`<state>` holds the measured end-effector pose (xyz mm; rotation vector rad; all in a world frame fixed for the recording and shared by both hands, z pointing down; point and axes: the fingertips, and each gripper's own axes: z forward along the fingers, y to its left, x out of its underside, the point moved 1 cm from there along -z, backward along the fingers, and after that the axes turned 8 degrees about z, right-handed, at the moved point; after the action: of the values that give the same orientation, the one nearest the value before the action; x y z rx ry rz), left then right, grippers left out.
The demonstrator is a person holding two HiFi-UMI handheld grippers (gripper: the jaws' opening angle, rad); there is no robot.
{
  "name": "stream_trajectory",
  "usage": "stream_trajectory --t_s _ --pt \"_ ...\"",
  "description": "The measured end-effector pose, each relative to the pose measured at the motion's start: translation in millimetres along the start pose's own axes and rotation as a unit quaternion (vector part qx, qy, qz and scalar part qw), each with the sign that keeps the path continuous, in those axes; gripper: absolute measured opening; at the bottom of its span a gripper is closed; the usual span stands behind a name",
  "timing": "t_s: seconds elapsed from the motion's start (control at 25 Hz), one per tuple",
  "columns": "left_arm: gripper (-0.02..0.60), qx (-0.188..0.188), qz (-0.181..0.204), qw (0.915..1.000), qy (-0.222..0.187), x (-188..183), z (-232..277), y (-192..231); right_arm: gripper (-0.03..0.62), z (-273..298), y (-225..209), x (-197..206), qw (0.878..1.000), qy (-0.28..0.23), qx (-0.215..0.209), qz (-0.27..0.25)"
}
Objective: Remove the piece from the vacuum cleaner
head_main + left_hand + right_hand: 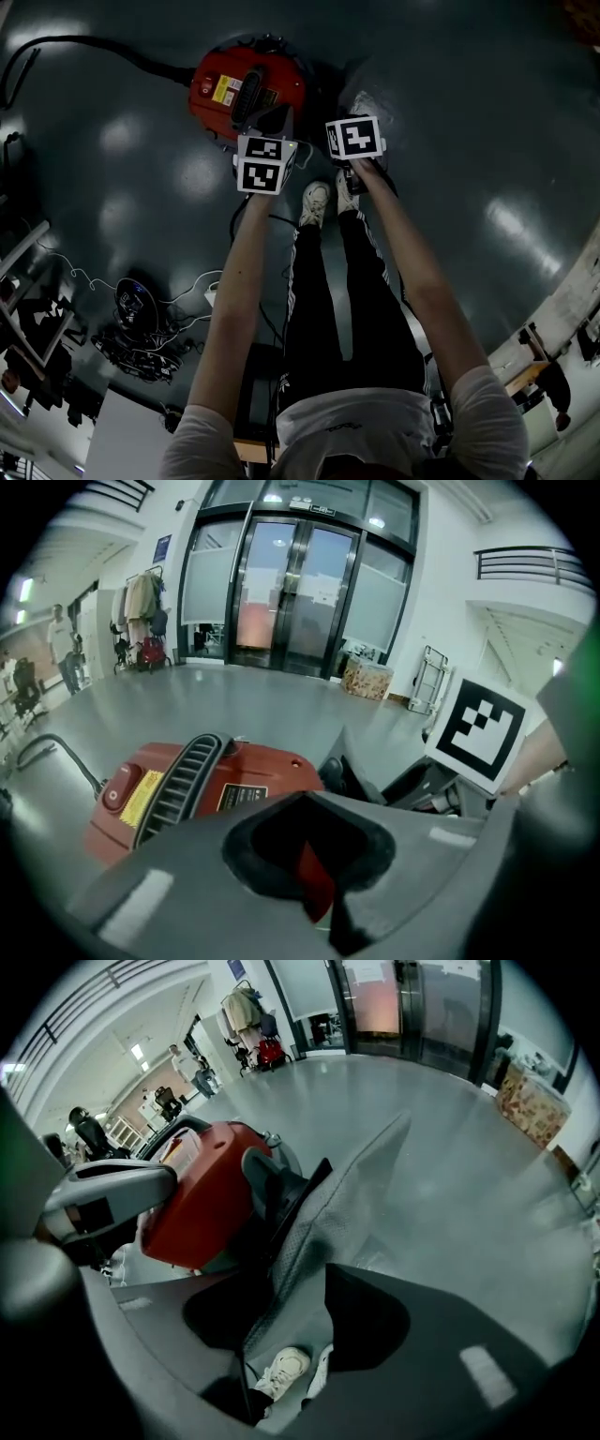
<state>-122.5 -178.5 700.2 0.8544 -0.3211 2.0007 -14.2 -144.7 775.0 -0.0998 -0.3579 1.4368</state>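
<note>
The red vacuum cleaner lies on the dark floor ahead of the person's feet. My left gripper reaches its near edge; in the left gripper view its jaws are closed with a red sliver of the vacuum cleaner between them. A grey fabric piece hangs off the machine's right side. In the right gripper view this grey fabric piece runs from the vacuum cleaner down between the jaws of my right gripper, which is shut on it.
A black hose leads off left from the machine. The person's white shoes stand just behind the grippers. Cables and gear lie at the lower left. Glass doors, a box and a folded cart stand far ahead.
</note>
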Motion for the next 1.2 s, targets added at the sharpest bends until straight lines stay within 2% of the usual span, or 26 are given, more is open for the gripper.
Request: stream_trajectory --t_s 0.08,0.12,0.2,0.4,0.6,0.8,1.2 --pt "0.0 0.001 0.019 0.9998 0.004 0.7 0.2 0.8 0.197 3.0 -1.3 1.7 1.0 0.004 -0.004 0.006" --pt "0.0 0.005 0.026 0.9996 0.007 1.1 0.8 1.6 0.16 3.2 -1.3 1.9 1.0 0.004 -0.005 0.005" --pt "0.0 0.01 0.033 0.9993 0.017 1.1 2.1 2.4 0.043 1.8 -3.9 2.4 1.0 -0.002 0.008 -0.009" --pt "0.0 -0.001 0.053 0.9982 0.029 -0.9 2.4 1.0 0.034 -4.6 -11.2 5.7 0.999 -0.012 0.03 -0.026" --pt "0.0 -0.011 0.041 0.9988 0.026 -1.9 -0.1 -0.7 0.034 -13.6 -28.5 10.8 0.999 -0.015 0.035 -0.032" --pt "0.0 -0.015 0.036 0.9989 0.025 -1.4 0.5 1.3 0.034 -14.9 -30.3 9.0 0.997 -0.02 0.035 -0.059" --pt "0.0 -0.01 0.013 0.9996 0.021 -1.4 0.0 -0.1 0.035 -12.9 -39.7 8.2 0.997 -0.034 0.046 -0.042"
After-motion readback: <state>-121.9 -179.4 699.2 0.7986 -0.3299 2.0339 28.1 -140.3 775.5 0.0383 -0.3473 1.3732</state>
